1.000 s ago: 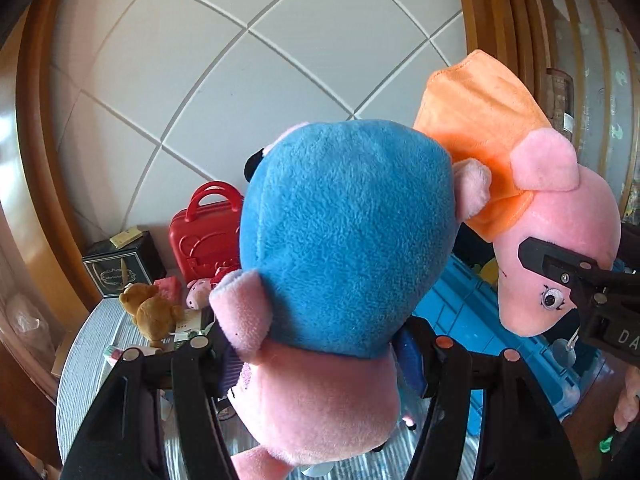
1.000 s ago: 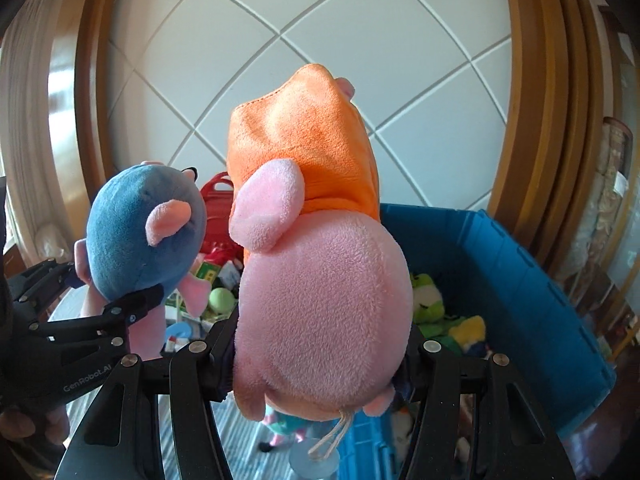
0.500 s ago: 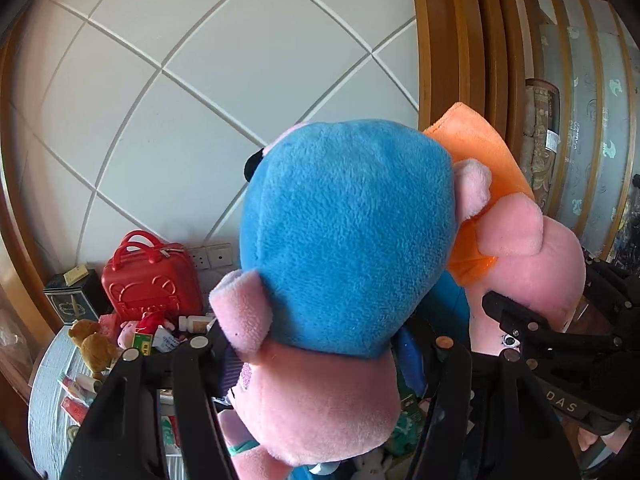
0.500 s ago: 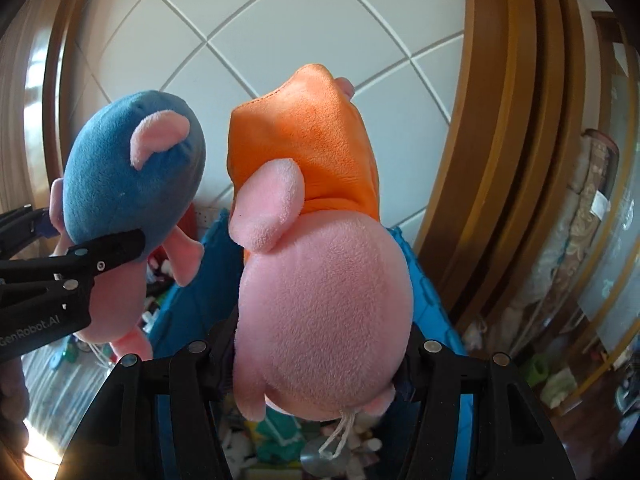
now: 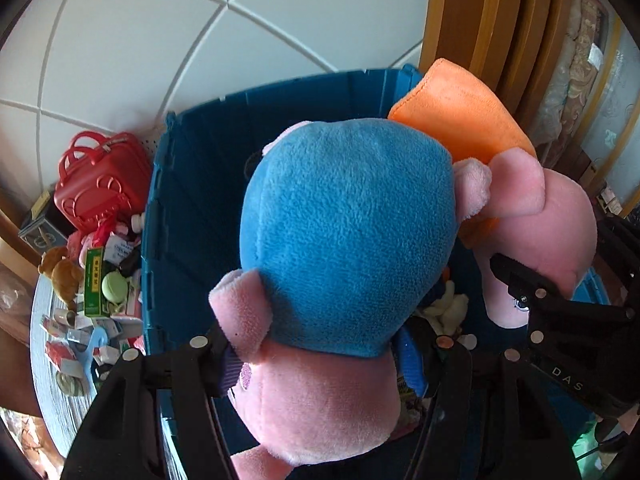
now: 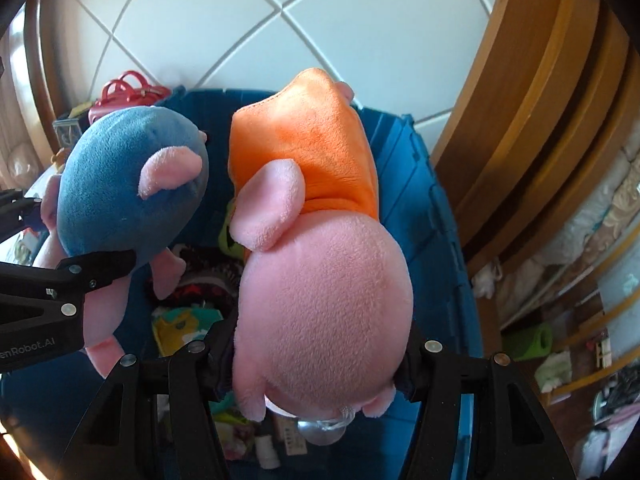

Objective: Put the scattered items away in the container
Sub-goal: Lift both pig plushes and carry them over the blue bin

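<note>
Both grippers are now hovering over the blue bin (image 5: 192, 184) (already holding small toys), the left gripper (image 5: 320, 344) clamping the blue-dressed plush (image 5: 344, 236), the right gripper (image 6: 316, 352) clamping the orange-dressed plush (image 6: 320, 280).

Blue bin (image 5: 192, 208) interior largely hidden behind blue plush (image 5: 348, 236) and orange plush (image 6: 320, 240), bin contents (image 6: 184, 320) indistinct, small items on surface (image 5: 80, 320) too small to identify, hand-held gripper fingertips buried in plush

"DAS" in white on right tool (image 5: 568, 320). "enRobot.AI", cut off at frame edge, on left tool (image 6: 44, 304). Green box (image 5: 94, 282) print unreadable.
</note>
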A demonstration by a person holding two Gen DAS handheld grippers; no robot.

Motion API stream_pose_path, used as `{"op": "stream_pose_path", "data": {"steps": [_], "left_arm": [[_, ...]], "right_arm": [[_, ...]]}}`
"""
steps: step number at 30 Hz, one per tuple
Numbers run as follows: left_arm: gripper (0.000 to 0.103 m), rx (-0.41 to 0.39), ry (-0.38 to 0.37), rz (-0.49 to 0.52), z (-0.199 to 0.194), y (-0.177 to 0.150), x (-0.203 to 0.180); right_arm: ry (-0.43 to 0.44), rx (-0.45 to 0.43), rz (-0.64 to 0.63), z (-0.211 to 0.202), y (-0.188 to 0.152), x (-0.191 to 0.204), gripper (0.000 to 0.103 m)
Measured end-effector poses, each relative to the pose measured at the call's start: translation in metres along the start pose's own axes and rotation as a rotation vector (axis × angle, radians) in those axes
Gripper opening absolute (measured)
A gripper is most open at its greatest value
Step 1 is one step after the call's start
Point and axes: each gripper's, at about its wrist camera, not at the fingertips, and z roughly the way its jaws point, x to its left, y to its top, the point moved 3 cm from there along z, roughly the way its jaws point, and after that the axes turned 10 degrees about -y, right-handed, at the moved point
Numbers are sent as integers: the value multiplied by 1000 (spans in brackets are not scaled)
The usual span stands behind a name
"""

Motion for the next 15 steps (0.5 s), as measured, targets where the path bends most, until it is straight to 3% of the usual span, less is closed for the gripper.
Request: {"op": "stream_pose_path", "data": {"steps": [4,8,15], "left_arm": [[62,143,-4,-30,41,-4,4],[63,289,-64,-130,76,-12,15],[64,393,1,-127,120,-29,23]], "right_arm": [[55,128,-34,31,-5,22,59],[98,269,-92,67,-21,47,60],[112,411,-179,110,-51,79,61]]}}
